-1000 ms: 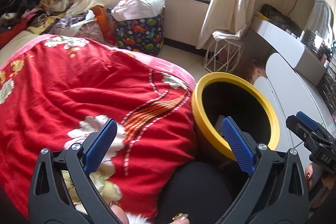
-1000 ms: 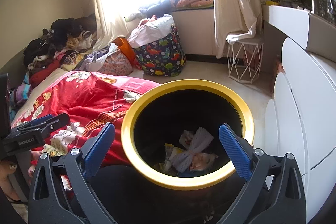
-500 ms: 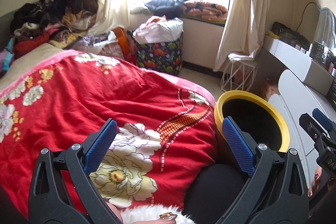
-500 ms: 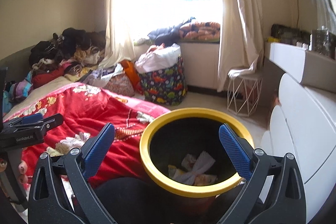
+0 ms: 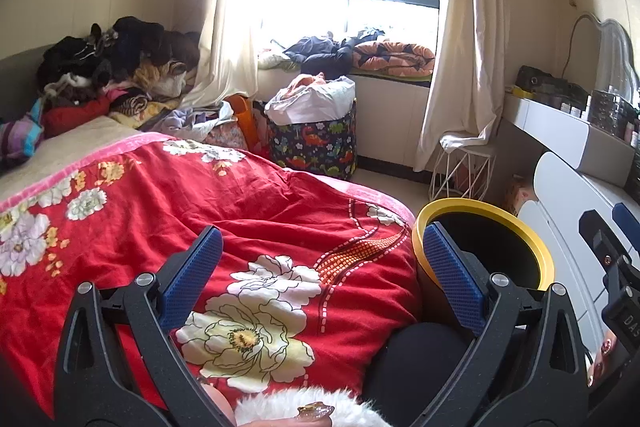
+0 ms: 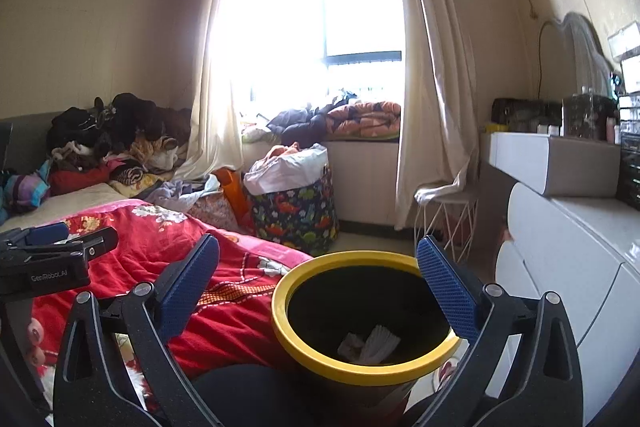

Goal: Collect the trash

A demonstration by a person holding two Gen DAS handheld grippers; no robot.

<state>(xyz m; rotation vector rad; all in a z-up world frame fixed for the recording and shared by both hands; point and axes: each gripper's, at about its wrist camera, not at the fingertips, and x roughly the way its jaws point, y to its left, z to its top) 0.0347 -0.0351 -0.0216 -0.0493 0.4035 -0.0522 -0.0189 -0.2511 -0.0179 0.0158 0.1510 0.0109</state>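
A black bin with a yellow rim (image 6: 320, 363) stands beside the bed, just below my right gripper (image 6: 318, 283). Crumpled white paper trash (image 6: 374, 341) lies at its bottom. My right gripper is open and empty above the bin's mouth. My left gripper (image 5: 322, 271) is open and empty over the red flowered blanket (image 5: 240, 211); the bin's rim (image 5: 536, 247) shows to its right. Each gripper appears at the edge of the other's view: the right one (image 5: 612, 255), the left one (image 6: 56, 259).
A dinosaur-print fabric basket (image 6: 298, 215) full of laundry stands by the window. A white wire stool (image 6: 444, 215) and a white dresser (image 6: 568, 255) are at the right. Clothes are piled (image 5: 116, 67) at the far end of the bed.
Both grippers have tilted up and drawn back from the bin. The bin now sits lower and smaller in both views, and more of the room shows. Both stay open.
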